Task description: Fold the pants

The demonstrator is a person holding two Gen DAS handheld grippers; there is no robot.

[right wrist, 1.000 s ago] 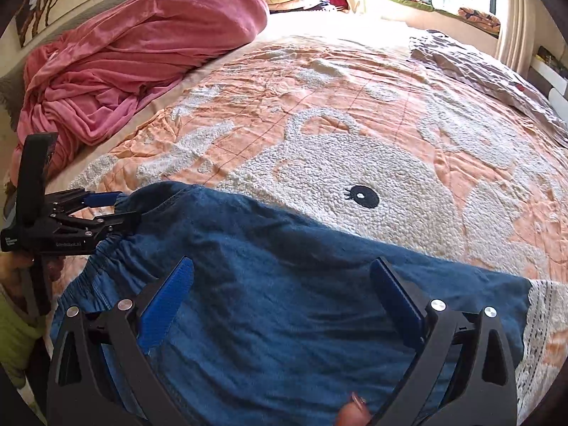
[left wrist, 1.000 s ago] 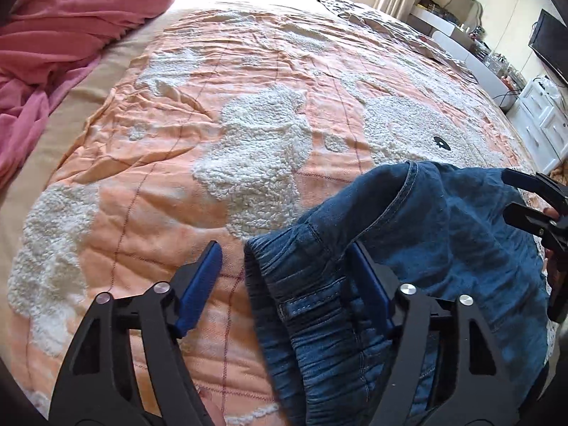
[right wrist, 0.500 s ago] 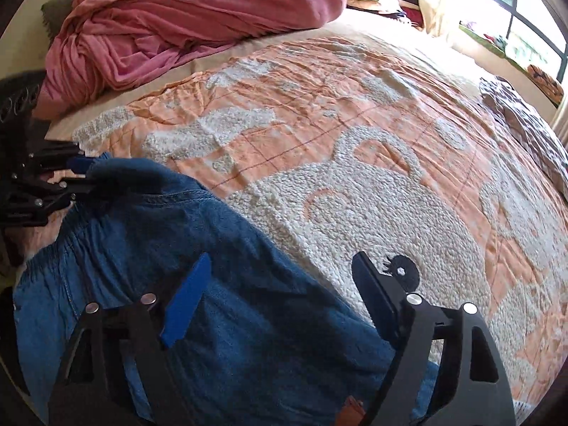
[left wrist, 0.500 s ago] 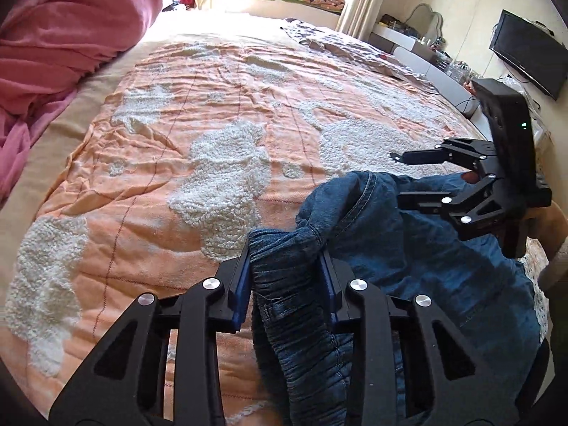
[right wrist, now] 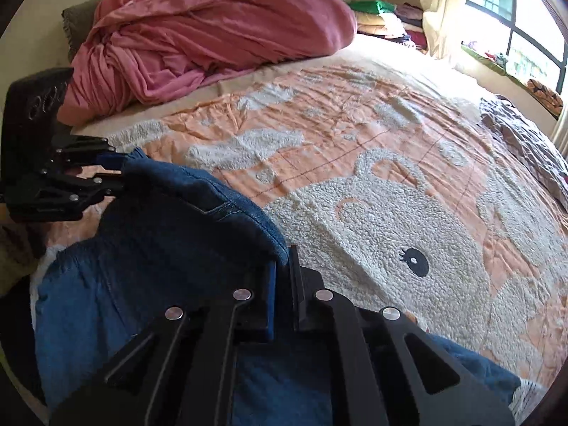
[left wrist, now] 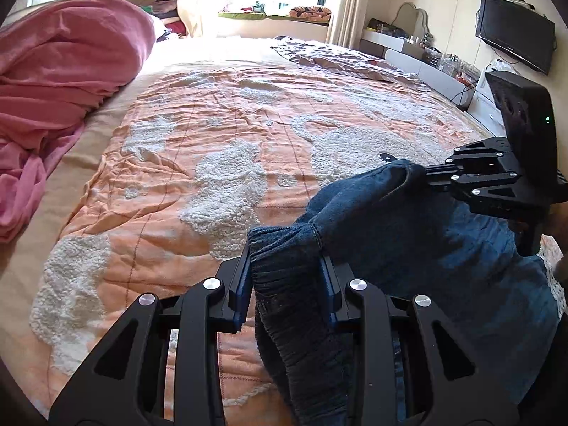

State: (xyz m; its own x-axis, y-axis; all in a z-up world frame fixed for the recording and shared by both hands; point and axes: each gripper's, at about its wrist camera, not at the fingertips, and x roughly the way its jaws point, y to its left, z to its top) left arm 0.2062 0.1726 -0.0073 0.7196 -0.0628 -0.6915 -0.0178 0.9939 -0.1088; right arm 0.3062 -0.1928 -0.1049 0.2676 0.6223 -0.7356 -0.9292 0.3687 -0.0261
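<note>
Blue denim pants lie at the near edge of the bed, their top raised off the peach bedspread. My left gripper is shut on the gathered elastic waistband. My right gripper is shut on a fold of the pants at their other upper edge. Each gripper shows in the other's view: the right one in the left wrist view, the left one in the right wrist view. The lower part of the pants hangs below the frames, hidden.
A pink duvet is heaped at the head of the bed. A grey patterned cloth lies at the far side. A window, a dresser and a wall TV stand beyond the bed.
Both grippers went from open to shut on the pants, the left first. The upper edge of the pants has risen off the bedspread and both cameras have tilted up.
</note>
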